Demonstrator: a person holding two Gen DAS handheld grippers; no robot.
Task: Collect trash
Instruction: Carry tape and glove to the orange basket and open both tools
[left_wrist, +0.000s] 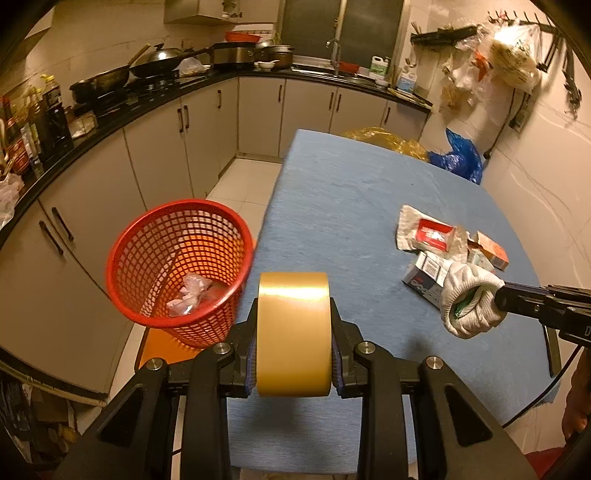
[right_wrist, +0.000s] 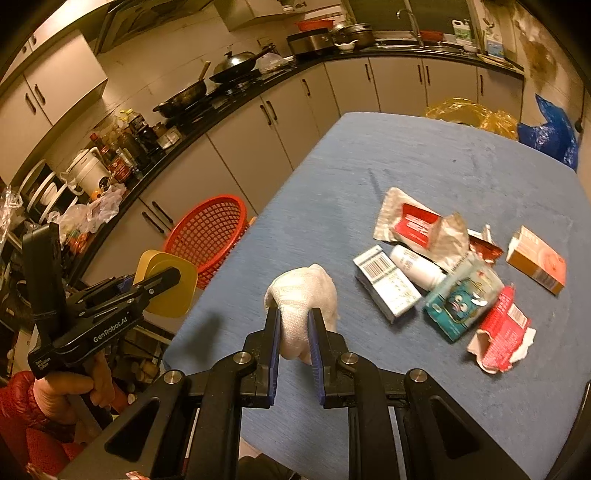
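My left gripper (left_wrist: 293, 332) is shut on a roll of tan packing tape (left_wrist: 293, 325), held over the table's left edge beside the red mesh basket (left_wrist: 177, 266). The basket holds crumpled plastic. In the right wrist view the tape (right_wrist: 166, 284) and basket (right_wrist: 210, 229) show at the left. My right gripper (right_wrist: 294, 314) is shut on a white knit glove (right_wrist: 303, 295), held above the blue table (right_wrist: 424, 155). The glove also shows in the left wrist view (left_wrist: 469, 302). A pile of trash lies on the table: boxes (right_wrist: 388, 284), a white bottle (right_wrist: 417, 266), wrappers (right_wrist: 421, 225).
An orange carton (right_wrist: 537, 260) and a torn red box (right_wrist: 502, 332) lie at the pile's right. Yellow (right_wrist: 472, 110) and blue bags (right_wrist: 550, 133) sit past the table's far edge. Kitchen counters with pans (left_wrist: 110, 79) run along the left and back. The basket stands on an orange stool (left_wrist: 162, 347).
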